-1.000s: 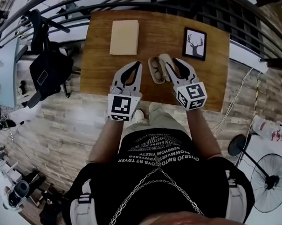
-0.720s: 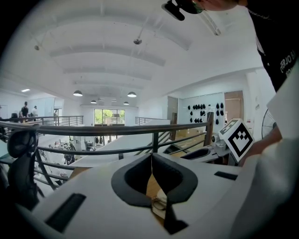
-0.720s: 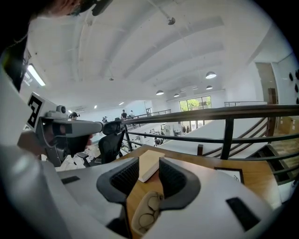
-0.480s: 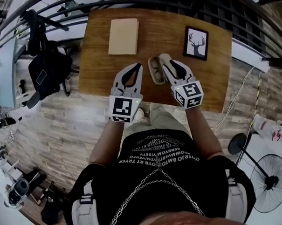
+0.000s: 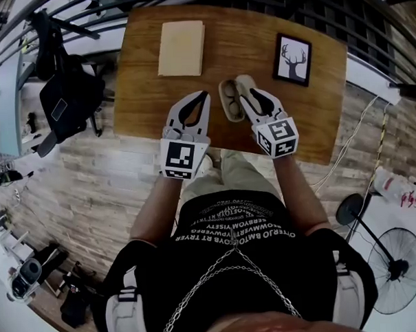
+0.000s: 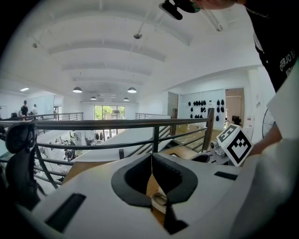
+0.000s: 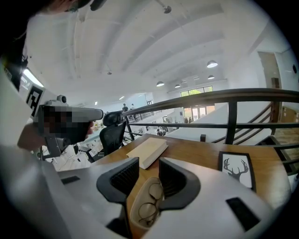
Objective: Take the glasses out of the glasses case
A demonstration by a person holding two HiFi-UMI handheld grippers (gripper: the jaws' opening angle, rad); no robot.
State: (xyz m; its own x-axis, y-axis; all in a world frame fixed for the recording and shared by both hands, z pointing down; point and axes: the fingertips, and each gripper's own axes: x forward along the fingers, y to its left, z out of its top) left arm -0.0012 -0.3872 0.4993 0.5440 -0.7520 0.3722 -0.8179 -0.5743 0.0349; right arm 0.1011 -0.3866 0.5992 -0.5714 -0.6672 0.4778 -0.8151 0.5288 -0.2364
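The beige glasses case (image 5: 228, 102) lies open on the wooden table (image 5: 146, 96), near its front edge. Thin round-rimmed glasses (image 7: 150, 201) rest inside the case (image 7: 134, 215). My right gripper (image 5: 250, 88) hovers over the case's right half. In the right gripper view, my right gripper (image 7: 148, 175) is open, its jaws on either side of the case and glasses and above them, holding nothing. My left gripper (image 5: 203, 95) sits just left of the case. In the left gripper view, my left gripper (image 6: 152, 158) is shut, its pads meeting, with nothing between them.
A closed tan book (image 5: 181, 48) lies at the table's far left. A framed deer picture (image 5: 292, 56) lies at the far right. A dark railing (image 7: 233, 100) runs behind the table. A black bag on a chair (image 5: 67, 99) stands left and a fan (image 5: 398, 267) right.
Almost nothing has changed: the view has shifted slightly, and both grippers stay beside the open case in the same poses.
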